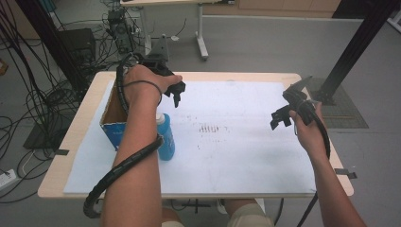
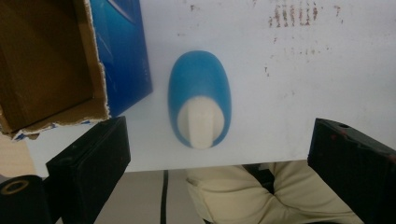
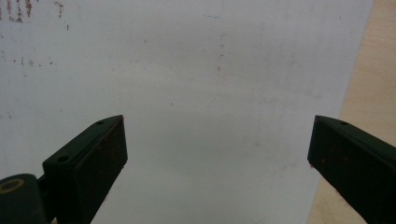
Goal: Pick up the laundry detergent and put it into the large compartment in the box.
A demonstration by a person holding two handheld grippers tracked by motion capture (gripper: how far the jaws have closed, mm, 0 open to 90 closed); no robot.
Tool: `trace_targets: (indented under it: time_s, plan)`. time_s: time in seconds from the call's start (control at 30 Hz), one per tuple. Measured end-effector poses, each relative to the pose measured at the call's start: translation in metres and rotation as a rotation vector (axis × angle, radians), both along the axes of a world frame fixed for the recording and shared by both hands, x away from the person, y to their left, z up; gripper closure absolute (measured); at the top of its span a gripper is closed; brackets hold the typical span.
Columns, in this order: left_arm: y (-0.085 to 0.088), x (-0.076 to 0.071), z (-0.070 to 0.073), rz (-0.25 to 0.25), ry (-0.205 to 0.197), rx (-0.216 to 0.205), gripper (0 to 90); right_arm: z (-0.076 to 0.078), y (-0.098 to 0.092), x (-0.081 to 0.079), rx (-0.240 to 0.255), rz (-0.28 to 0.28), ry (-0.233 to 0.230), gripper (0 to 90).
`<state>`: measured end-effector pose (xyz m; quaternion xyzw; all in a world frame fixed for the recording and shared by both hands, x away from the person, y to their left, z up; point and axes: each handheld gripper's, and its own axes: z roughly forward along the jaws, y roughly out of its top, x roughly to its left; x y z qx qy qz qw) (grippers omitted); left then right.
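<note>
- Blue bottle (image 2: 200, 95) with white cap (image 2: 201, 122) standing upright on the white sheet (image 1: 236, 137), just beside the cardboard box (image 1: 113, 118); seen from above in the left gripper view, partly behind the left forearm in the high view (image 1: 165, 137).
- Box open at the top, brown inside (image 2: 44, 60), blue printed wall (image 2: 122, 51) facing the bottle; torn edge along the rim.
- Left gripper (image 1: 176, 92) held above the sheet, past the bottle and near the box's far corner; jaws spread wide, nothing between them, bottle framed in the gap in the left gripper view.
- Right gripper (image 1: 280, 118) well apart, over the right part of the sheet; jaws wide apart, holding nothing, bare sheet beneath.
- Reddish-brown smudges (image 1: 208, 127) mid-sheet, between the two grippers.
- Sheet covering most of the wooden counter (image 1: 75, 137); bare wood strip at the sheet's edge in the right gripper view (image 3: 373, 79).
</note>
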<state>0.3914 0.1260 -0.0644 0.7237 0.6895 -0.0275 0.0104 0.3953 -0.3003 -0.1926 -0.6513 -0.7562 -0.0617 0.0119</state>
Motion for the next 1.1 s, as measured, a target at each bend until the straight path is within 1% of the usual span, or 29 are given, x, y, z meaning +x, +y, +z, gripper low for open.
trace_targets:
  time_s: [0.27, 1.1]
  plan:
    - [0.0050, -0.0001, 0.0004, 0.005, 0.000, -0.001, 6.1, 0.0008, 0.0039, 0.0010, -0.005, 0.004, 0.005, 4.9]
    - [0.0056, 0.0009, -0.0002, 0.006, 0.001, 0.005, 6.2, 0.0031, 0.0051, -0.0004, -0.009, 0.013, 0.001, 4.9]
